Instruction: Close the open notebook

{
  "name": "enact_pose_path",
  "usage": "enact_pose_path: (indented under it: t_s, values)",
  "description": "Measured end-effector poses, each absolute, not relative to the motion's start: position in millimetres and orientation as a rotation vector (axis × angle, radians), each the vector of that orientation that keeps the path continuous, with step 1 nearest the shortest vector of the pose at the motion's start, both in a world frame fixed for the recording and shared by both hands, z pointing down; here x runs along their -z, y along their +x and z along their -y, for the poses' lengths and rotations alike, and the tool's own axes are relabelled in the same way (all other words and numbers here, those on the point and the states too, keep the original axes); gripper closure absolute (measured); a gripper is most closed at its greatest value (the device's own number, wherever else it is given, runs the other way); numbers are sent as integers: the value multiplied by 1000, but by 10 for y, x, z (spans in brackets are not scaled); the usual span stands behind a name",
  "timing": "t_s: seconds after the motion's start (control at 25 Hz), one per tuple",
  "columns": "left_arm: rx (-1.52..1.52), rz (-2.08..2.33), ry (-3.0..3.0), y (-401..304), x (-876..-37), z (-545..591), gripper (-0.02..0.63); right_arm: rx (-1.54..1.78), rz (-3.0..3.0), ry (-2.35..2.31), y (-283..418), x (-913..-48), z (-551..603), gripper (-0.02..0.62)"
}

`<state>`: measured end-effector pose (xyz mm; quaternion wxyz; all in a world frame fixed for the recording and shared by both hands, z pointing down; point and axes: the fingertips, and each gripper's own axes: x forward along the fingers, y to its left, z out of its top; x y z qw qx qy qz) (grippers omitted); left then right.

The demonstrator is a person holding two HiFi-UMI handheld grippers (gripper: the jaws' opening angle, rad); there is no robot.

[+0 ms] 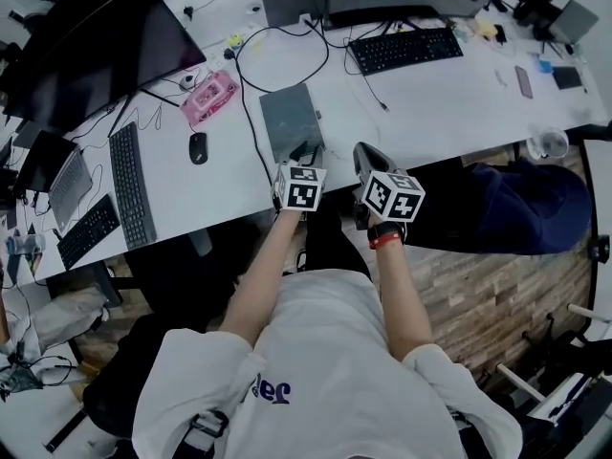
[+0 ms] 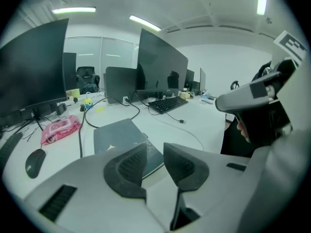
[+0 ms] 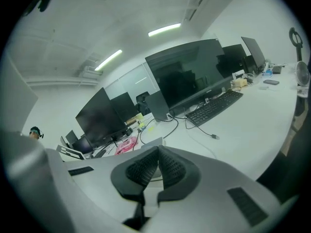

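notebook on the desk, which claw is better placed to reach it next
Left, probably. The left claw has its jaws apart right above the near corner of the notebook; the right claw is shut, off to its side.

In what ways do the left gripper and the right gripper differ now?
The left gripper has its jaws apart; the right gripper has them together. The left gripper hangs over the closed notebook's near edge; the right gripper is beside it. Both are empty.

Bright ceiling strip lights (image 2: pixel 146 23), fisheye-warped edges, dark vignetted corners
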<state>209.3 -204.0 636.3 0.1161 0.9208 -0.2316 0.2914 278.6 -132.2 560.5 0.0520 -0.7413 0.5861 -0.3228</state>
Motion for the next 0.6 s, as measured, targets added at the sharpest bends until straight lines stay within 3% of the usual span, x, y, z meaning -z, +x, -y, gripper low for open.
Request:
enact_pose_path:
  t_s: [0.6]
  values:
    - [-426,815,2670,1117,-4981,2361,509,761,-2066,-2215,2081,-4931,1739,594]
